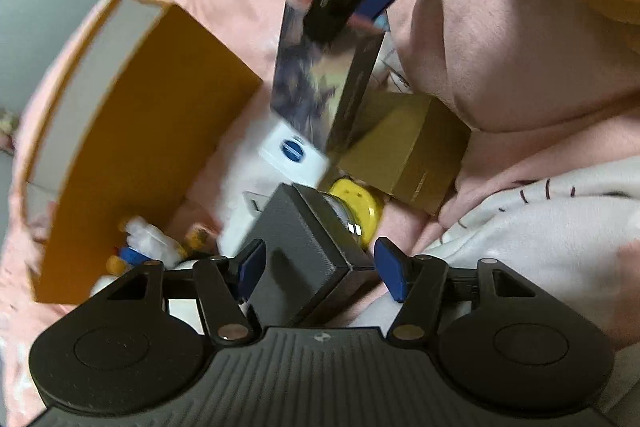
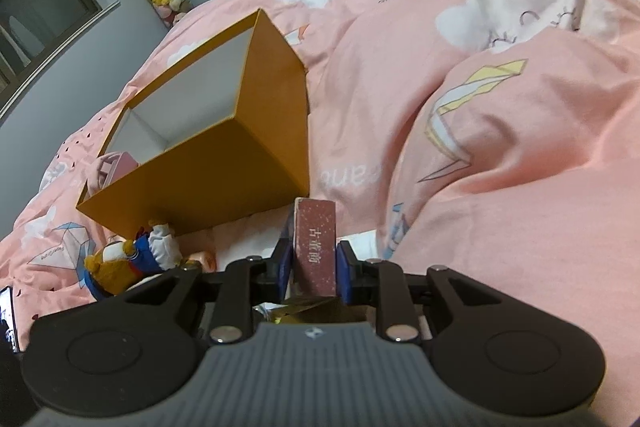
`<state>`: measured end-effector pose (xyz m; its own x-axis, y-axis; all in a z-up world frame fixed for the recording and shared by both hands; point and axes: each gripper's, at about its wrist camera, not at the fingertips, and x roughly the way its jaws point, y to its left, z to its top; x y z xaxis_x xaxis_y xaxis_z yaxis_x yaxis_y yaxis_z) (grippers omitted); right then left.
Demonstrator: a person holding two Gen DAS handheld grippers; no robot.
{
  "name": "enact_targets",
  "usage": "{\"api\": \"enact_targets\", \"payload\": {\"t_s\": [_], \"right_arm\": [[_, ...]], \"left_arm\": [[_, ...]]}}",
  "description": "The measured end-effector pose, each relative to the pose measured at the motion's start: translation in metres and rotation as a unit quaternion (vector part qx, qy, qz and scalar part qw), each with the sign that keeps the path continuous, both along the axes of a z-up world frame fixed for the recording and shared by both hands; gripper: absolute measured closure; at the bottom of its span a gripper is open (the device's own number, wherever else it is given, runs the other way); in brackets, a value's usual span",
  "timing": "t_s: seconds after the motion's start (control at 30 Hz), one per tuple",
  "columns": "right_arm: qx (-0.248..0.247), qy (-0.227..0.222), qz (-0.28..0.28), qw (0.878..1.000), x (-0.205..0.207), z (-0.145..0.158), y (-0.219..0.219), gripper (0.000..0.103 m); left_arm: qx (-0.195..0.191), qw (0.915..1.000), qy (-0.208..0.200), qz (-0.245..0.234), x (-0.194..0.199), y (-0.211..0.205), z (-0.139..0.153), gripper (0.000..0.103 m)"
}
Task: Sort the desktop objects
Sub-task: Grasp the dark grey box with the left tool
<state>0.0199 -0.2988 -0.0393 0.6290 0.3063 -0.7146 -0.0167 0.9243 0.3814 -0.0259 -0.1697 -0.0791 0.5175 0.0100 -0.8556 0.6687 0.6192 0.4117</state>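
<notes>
**Sorting barely started: one book in hand, pile still out**

Right tongs clamped on a slim dark-red book, held upright; spine text is Chinese, too small to read reliably. Left tongs wide, straddling a black box, pads not pressing it. Orange box at 11 o'clock of the right tongs, open, holding only a pink item. Still on the bed: plush toy, yellow object, brown carton, white packet with blue round logo, unreadable.
</notes>
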Motion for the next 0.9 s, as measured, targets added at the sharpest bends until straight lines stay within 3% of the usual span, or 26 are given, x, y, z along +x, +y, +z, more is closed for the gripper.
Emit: {"api": "enact_targets", "payload": {"t_s": [0.13,0.33,0.53,0.67,0.9], "right_arm": [[0.010,0.011,0.014,1.000,0.008,-0.008,0.006,0.076],[0.064,0.019,0.034,0.997,0.013,-0.013,0.008,0.076],[0.050,0.016,0.027,0.998,0.015,-0.014,0.007,0.074],[0.011,0.012,0.048,0.999,0.027,-0.013,0.004,0.061],[-0.020,0.050,0.101,0.993,0.047,-0.041,0.011,0.060]], "left_arm": [[0.036,0.9965,-0.064,-0.039,-0.021,-0.003,0.007,0.032],[0.042,0.9951,-0.081,-0.039,-0.025,0.005,0.017,0.032],[0.071,0.9875,-0.128,-0.060,-0.040,0.004,0.024,0.036],[0.057,0.9912,-0.109,-0.049,-0.035,0.009,0.027,0.036],[0.023,0.9962,-0.083,-0.013,-0.025,0.023,0.036,0.036]]}}
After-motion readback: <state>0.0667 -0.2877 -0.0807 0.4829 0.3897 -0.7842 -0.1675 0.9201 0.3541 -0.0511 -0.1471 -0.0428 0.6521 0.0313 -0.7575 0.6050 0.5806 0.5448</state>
